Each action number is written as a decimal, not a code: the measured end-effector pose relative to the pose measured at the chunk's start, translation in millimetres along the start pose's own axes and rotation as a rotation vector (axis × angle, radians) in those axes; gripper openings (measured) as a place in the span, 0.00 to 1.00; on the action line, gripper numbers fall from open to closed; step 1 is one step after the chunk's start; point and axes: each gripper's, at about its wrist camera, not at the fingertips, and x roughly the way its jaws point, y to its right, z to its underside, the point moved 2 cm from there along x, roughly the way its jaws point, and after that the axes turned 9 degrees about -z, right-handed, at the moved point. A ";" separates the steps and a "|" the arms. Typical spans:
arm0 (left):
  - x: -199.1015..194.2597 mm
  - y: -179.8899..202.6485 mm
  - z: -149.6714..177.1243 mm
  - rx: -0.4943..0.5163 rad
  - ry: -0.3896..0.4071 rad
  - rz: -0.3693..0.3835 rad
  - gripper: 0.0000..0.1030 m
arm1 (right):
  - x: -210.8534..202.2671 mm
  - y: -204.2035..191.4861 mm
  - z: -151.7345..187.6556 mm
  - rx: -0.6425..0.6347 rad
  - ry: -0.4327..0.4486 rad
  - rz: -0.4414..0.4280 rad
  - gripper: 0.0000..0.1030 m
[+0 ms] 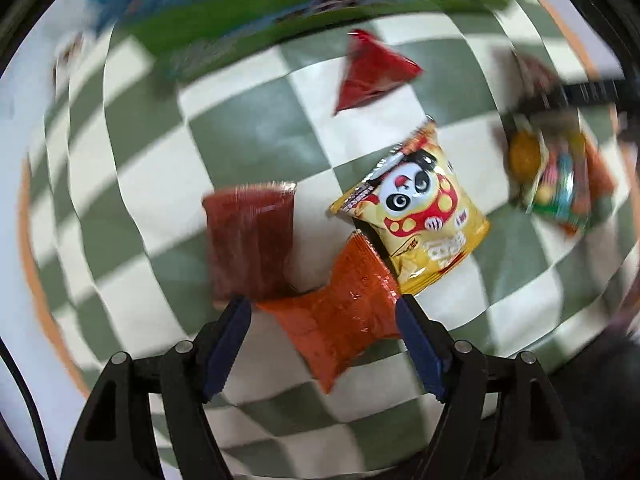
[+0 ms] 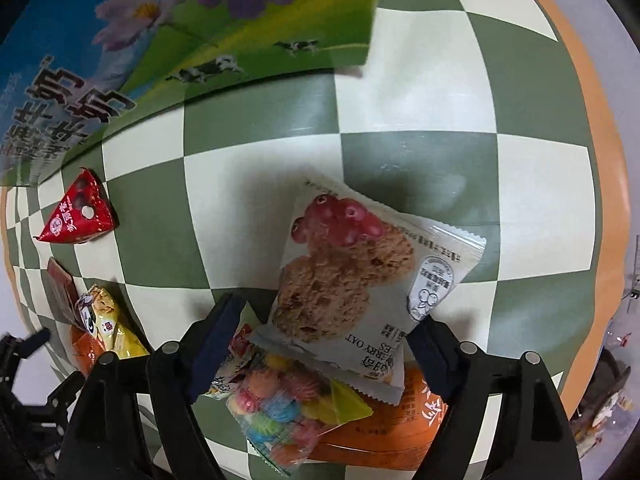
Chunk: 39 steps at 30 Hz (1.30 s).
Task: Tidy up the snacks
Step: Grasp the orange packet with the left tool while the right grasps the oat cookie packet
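While we look down along the left gripper (image 1: 324,306), its two blue-padded fingers stand apart with the orange packet (image 1: 340,312) lying between them on the green-and-cream checked cloth (image 1: 248,120). Both tips sit right at the packet's pinched edges, yet this view is smeared, so we cannot tell whether the pads press on it or merely flank it. Just beyond the left finger lies a dark red packet (image 1: 250,240), touching the orange one at a corner. A yellow panda bag (image 1: 416,208) overlaps the orange packet's far side, close to the right finger. Farther out rests a red triangular packet (image 1: 372,76), well apart from the fingers.

Under the right gripper (image 2: 324,320), the jaws also stand apart. An oat cookie packet (image 2: 360,280) lies tilted between them, its lower right corner touching the right finger (image 2: 430,356), while the left finger (image 2: 218,340) stands clear of it with a gap. Beneath that packet sits a clear bag of coloured candies (image 2: 280,408) and, under both, a flat orange pack (image 2: 404,420). A large milk carton box (image 2: 180,32) stands at the far left edge of the cloth.
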 end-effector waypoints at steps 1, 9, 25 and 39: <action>-0.6 13.7 -4.7 0.056 0.004 -0.006 0.71 | 0.5 -0.5 -1.4 0.002 -0.002 0.003 0.82; 51.0 69.7 -7.6 0.323 -0.145 -0.006 0.73 | -2.2 -5.7 -1.9 -0.016 -0.014 0.026 0.82; 33.2 -16.8 -17.4 -0.241 -0.134 0.239 0.68 | -20.6 13.8 -6.4 0.078 0.034 -0.088 0.72; 62.0 7.4 13.5 -0.432 -0.189 0.148 0.53 | -9.4 -6.9 -0.8 0.069 0.104 -0.047 0.57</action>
